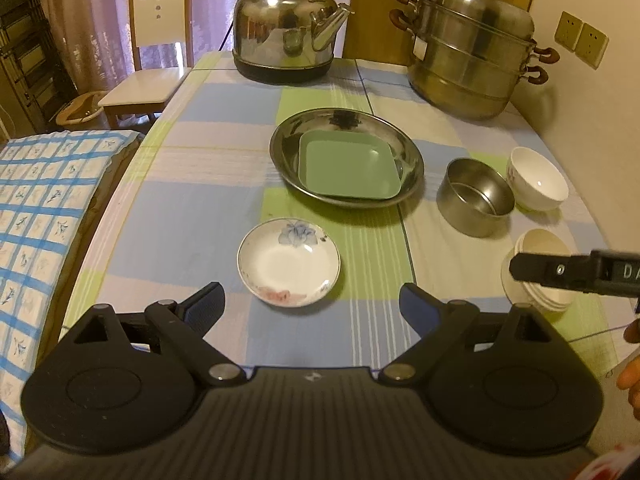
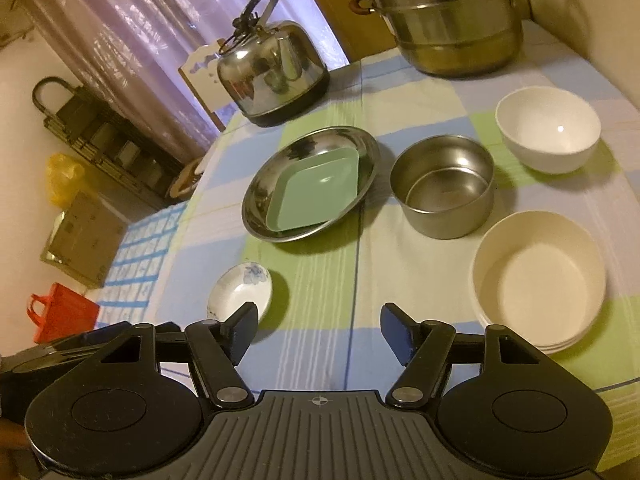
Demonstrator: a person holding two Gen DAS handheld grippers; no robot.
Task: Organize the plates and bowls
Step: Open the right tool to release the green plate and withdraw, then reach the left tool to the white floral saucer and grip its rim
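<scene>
A green square plate [image 1: 349,168] [image 2: 314,192] lies inside a round steel plate [image 1: 288,148] [image 2: 260,200] at the table's middle. Nearer me sits a small white saucer with a blue flower [image 1: 289,261] [image 2: 240,290]. To the right stand a steel bowl [image 1: 475,196] [image 2: 444,184], a white bowl [image 1: 538,178] [image 2: 548,134] and a stack of cream bowls [image 1: 540,248] [image 2: 538,276]. My left gripper [image 1: 312,304] is open just short of the saucer, nothing between its fingers. My right gripper [image 2: 318,330] is open over bare tablecloth, left of the cream stack.
A steel kettle [image 1: 284,36] [image 2: 272,76] and a tiered steel steamer pot [image 1: 472,52] [image 2: 452,16] stand at the table's far side. A chair [image 1: 156,60] is beyond the far left corner. A blue-checked cloth [image 1: 44,208] lies off the table's left edge.
</scene>
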